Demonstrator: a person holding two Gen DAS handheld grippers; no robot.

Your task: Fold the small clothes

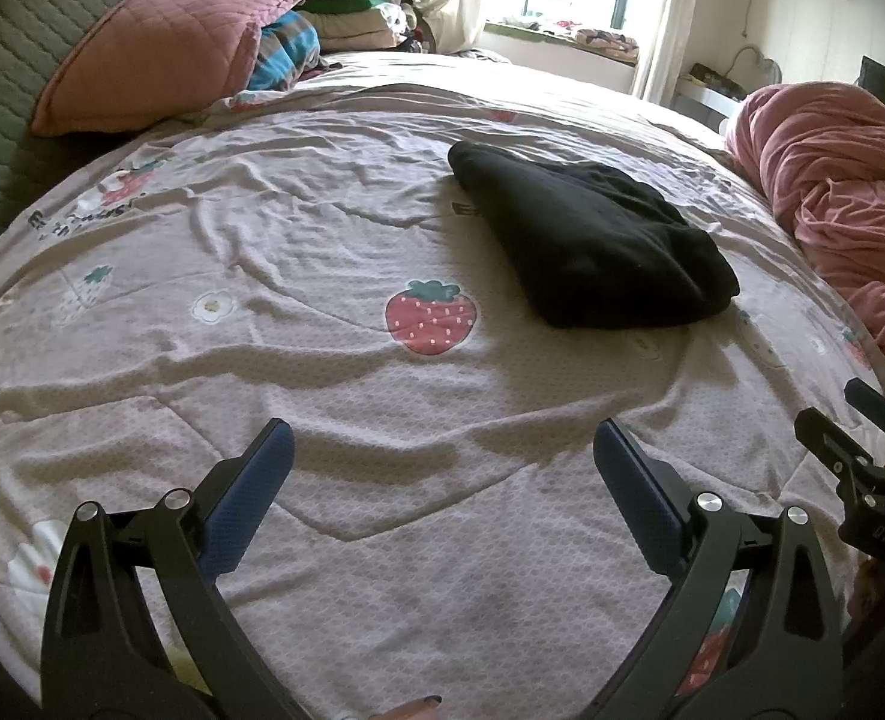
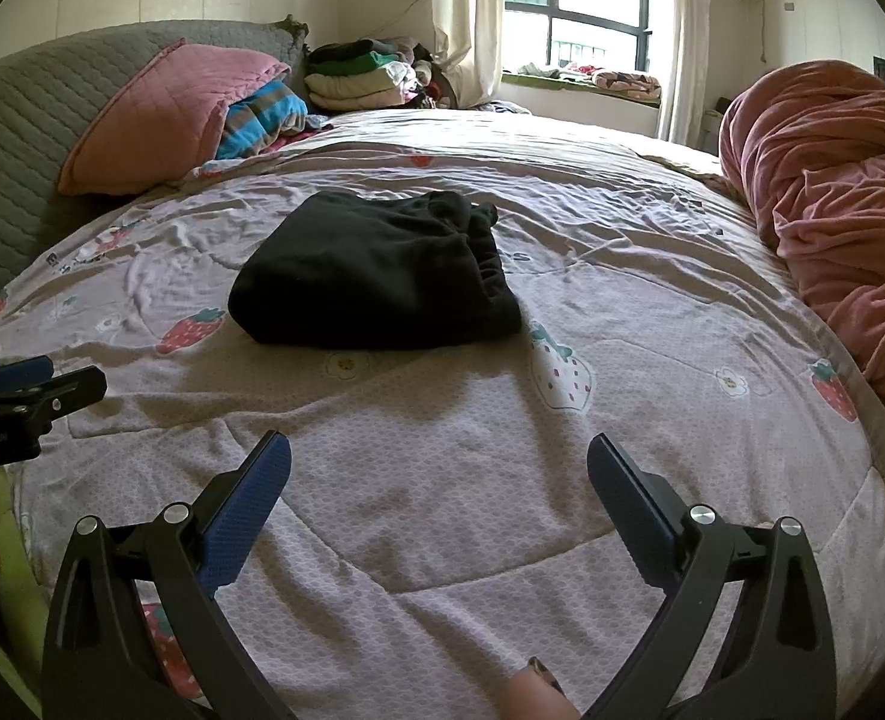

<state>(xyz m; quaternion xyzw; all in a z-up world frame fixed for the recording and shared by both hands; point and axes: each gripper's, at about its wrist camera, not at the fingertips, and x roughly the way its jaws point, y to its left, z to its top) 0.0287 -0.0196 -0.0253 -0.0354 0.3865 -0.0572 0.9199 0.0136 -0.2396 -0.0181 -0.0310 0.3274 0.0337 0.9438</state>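
A black garment [image 1: 592, 240] lies folded in a compact bundle on the strawberry-print bedspread [image 1: 322, 276]. In the right wrist view the garment [image 2: 376, 276] sits straight ahead, its gathered waistband on the right. My left gripper [image 1: 442, 450] is open and empty, hovering over the bedspread well short of the garment, which lies ahead to its right. My right gripper [image 2: 439, 462] is open and empty, also short of the garment. Each gripper shows at the edge of the other's view: the right one [image 1: 862, 456] and the left one [image 2: 28, 390].
A pink pillow [image 2: 160, 114] and a striped blue cloth [image 2: 262, 117] lie at the head of the bed on the left. A stack of folded clothes [image 2: 364, 75] sits behind. A bunched pink blanket [image 2: 832, 192] lies along the right side. A window [image 2: 586, 6] is at the back.
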